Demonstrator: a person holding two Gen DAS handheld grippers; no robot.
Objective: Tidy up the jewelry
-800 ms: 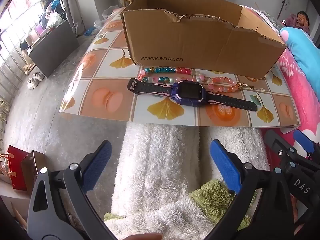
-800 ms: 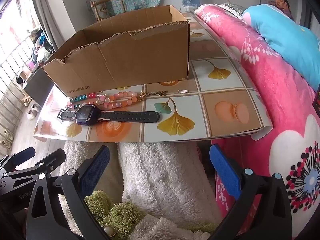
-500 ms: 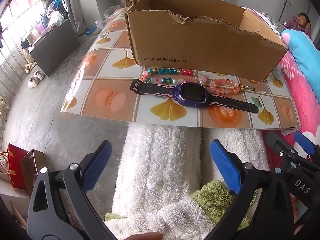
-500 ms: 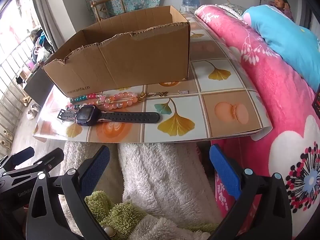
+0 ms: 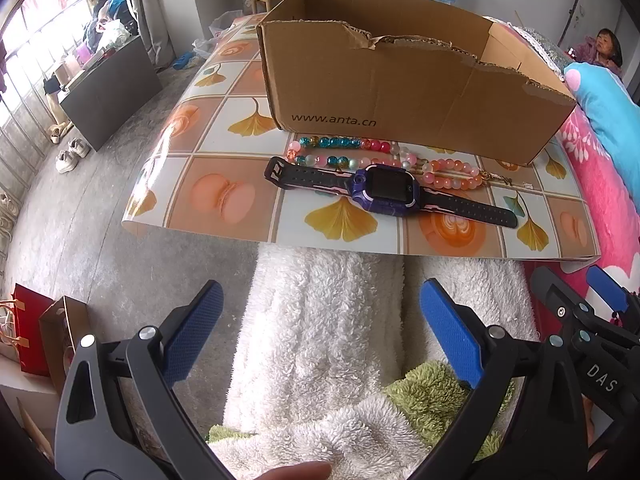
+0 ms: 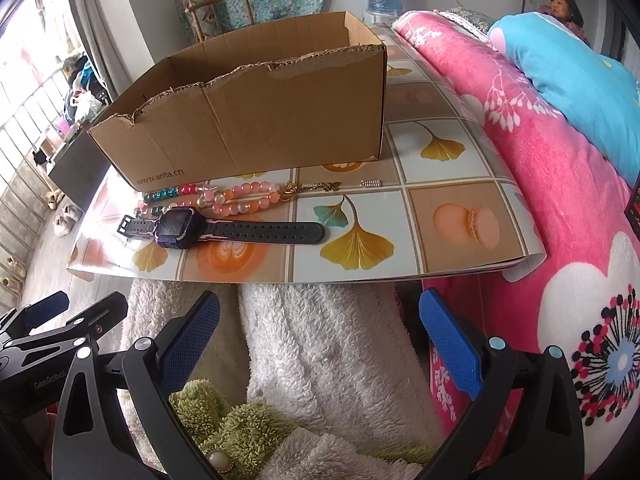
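Note:
A purple smartwatch [image 5: 386, 192] [image 6: 178, 227] with a black strap lies flat on the patterned table [image 5: 224, 196] [image 6: 468, 220]. Behind it lie a string of teal, pink and white beads [image 5: 340, 145] [image 6: 172, 194] and a peach bead bracelet [image 5: 452, 174] [image 6: 250, 198] with a gold charm [image 6: 312, 187]. A small silver clasp [image 6: 371, 183] rests further right. An open-topped cardboard box [image 5: 400, 92] [image 6: 256, 120] stands behind them. My left gripper [image 5: 320, 320] and right gripper [image 6: 318, 322] both hang open and empty over white fleece, short of the table's near edge.
White and green fleece clothing [image 5: 320, 320] [image 6: 332, 352] fills the space below the table edge. A pink floral blanket [image 6: 560, 184] and a blue pillow [image 6: 572, 64] lie on the right. A person [image 6: 562, 6] sits far back. Grey floor [image 5: 60, 208] with shoes and bags lies left.
In the left wrist view the table, box and jewelry have shifted slightly rightward. The right wrist view is almost the same. Both grippers stay wide open.

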